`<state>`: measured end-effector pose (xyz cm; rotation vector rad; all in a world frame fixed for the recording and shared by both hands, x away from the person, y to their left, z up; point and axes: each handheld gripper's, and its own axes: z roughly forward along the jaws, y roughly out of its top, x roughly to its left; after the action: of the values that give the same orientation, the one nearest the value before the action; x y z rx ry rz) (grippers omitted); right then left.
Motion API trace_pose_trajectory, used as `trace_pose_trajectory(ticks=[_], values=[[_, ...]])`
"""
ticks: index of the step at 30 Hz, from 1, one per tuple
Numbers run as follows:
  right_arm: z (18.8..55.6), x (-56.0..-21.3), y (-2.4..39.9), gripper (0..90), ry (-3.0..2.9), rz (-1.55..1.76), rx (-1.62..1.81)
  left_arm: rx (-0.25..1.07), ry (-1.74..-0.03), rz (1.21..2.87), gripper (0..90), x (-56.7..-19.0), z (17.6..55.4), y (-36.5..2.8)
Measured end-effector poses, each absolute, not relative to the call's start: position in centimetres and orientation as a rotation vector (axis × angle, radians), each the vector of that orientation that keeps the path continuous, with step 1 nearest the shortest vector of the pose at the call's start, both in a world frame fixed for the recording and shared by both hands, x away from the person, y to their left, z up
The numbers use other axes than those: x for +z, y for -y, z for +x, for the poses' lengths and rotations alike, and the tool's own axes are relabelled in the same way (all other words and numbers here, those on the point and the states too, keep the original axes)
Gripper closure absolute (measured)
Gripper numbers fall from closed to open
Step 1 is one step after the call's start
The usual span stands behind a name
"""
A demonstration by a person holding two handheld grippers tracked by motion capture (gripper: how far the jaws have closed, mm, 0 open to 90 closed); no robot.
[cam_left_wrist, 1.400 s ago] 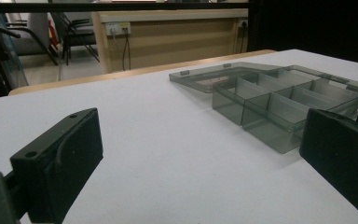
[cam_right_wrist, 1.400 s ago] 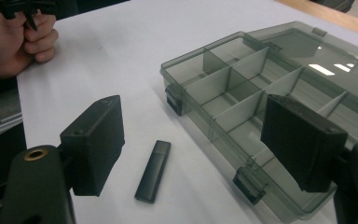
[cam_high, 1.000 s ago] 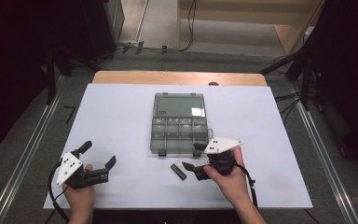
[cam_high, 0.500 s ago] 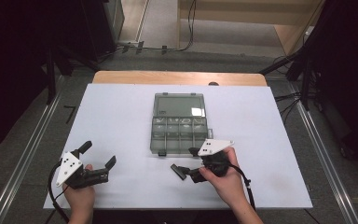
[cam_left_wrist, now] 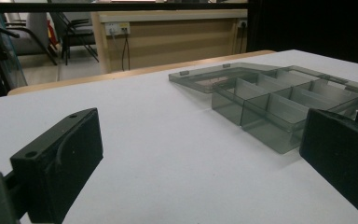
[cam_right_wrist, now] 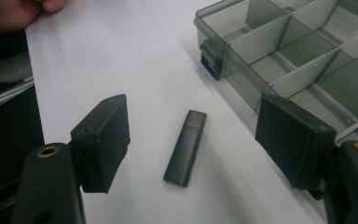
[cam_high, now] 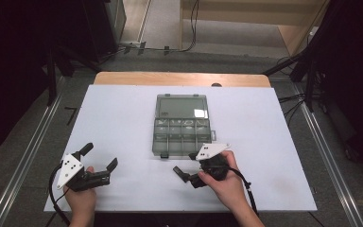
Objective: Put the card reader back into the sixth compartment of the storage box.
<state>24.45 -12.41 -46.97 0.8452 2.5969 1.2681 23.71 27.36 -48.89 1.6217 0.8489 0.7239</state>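
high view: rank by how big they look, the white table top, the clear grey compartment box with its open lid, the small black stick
1. white table top
2. clear grey compartment box
3. small black stick, lying just ahead of the right gripper, by far the smallest

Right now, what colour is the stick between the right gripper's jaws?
Black stick; right gripper view shows it best.

Organizer box (cam_right_wrist: 307, 56) runs off the right gripper view's edge — far compartments unseen.
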Motion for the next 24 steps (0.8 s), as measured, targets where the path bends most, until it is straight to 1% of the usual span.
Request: trace_pose_trajectory(ticks=[7,24], values=[[24.4,-47.3,11.9,24.7,-2.630,0.842,1.246,0.724,-0.851,1.621,0.0,-48.9,23.7,-27.4],[24.3,-48.3,10.5,29.2,-2.711,0.810,1.194,0.721,-0.853,1.618,0.0,-48.9,23.7,-27.4]])
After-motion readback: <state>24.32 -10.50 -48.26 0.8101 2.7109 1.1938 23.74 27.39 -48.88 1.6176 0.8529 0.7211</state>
